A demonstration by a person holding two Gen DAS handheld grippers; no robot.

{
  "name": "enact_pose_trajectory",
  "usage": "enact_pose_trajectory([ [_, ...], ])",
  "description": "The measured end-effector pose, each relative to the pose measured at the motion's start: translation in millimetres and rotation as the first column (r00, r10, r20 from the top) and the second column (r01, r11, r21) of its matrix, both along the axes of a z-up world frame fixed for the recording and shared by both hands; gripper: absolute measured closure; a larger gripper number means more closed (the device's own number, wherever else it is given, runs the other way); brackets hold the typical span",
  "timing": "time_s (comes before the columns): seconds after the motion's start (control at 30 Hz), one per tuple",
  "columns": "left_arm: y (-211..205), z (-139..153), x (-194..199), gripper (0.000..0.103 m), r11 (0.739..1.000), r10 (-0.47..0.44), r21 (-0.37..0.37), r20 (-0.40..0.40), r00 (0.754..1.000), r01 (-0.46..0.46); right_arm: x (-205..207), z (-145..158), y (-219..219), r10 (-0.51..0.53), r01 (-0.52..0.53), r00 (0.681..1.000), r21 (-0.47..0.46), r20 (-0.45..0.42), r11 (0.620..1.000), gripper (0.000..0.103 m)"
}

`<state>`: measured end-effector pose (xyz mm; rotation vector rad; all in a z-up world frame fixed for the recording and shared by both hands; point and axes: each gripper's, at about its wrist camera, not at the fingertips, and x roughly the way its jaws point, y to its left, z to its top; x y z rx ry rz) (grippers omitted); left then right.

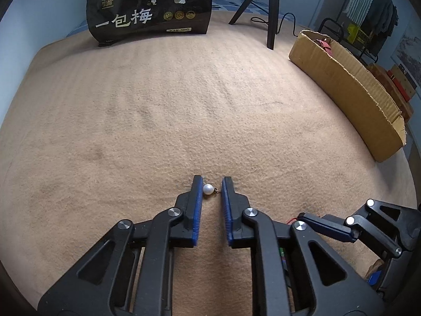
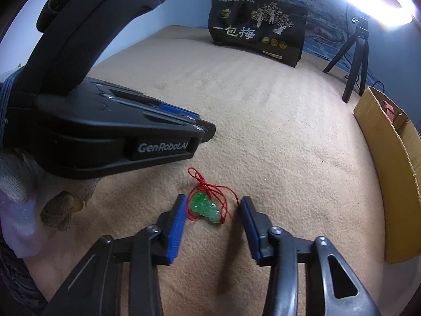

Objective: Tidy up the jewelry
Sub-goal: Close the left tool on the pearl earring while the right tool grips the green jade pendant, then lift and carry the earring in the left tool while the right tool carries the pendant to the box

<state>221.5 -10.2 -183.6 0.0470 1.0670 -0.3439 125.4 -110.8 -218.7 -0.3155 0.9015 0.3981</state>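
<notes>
A white pearl earring [image 1: 207,189] with a small gold hook lies on the beige blanket [image 1: 184,105]. My left gripper [image 1: 212,184] points down over it, its blue pads closed in on the pearl from both sides. A green jade pendant [image 2: 205,206] on a tangled red cord [image 2: 200,179] lies on the blanket between the fingers of my right gripper [image 2: 213,205]. That gripper stands open, with both pads clear of the pendant. In the right wrist view the left gripper [image 2: 208,131] sits just left of and beyond the pendant, held by a gloved hand [image 2: 15,173].
A black snack bag [image 1: 150,5] stands at the far edge of the blanket. A black tripod [image 1: 271,8] stands to its right. A long cardboard box [image 1: 350,89] runs along the right side. The right gripper [image 1: 329,223] is close beside the left one.
</notes>
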Motion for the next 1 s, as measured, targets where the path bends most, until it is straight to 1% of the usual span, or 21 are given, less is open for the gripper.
enact_pose_trajectory([
  [0.03,0,0,0,0.093,1.000,0.002,0.001,0.001,1.000,-0.002,0,0,0,0.001,-0.001,1.000,-0.002,0.000,1.000,0.067],
  [0.1,2,0,0,0.094,1.000,0.007,-0.006,-0.002,1.000,-0.007,0,0,0,0.005,-0.005,1.000,-0.002,-0.001,1.000,0.075],
  [0.2,4,2,2,0.095,1.000,0.016,-0.022,-0.008,1.000,-0.016,0,0,0,0.005,-0.005,1.000,0.000,-0.002,1.000,0.077],
  [0.33,7,4,0,0.095,0.999,0.025,-0.024,-0.001,1.000,-0.025,0,1,-1,0.002,-0.002,1.000,0.009,-0.003,1.000,0.081],
  [0.37,8,5,0,0.095,0.999,0.028,-0.025,0.001,1.000,-0.028,0,2,-2,0.000,0.000,1.000,0.012,-0.006,1.000,0.087],
  [0.43,11,9,0,0.095,0.999,0.039,-0.035,0.009,0.999,-0.038,1,3,-4,-0.005,0.005,1.000,0.020,-0.007,1.000,0.089],
  [0.47,14,11,1,0.095,0.998,0.045,-0.039,0.013,0.999,-0.044,1,4,-5,-0.006,0.006,1.000,0.022,-0.008,1.000,0.092],
  [0.63,21,20,2,0.095,0.996,0.073,-0.056,0.028,0.997,-0.071,0,6,-7,-0.006,0.006,1.000,0.032,-0.009,0.999,0.095],
  [0.7,23,23,2,0.095,0.995,0.078,-0.059,0.034,0.996,-0.076,-1,6,-7,-0.004,0.004,1.000,0.037,-0.009,0.999,0.098],
  [1.0,27,31,1,0.095,0.994,0.094,-0.066,0.050,0.994,-0.090,-3,8,-10,-0.015,0.016,1.000,0.056,-0.005,0.998,0.099],
])
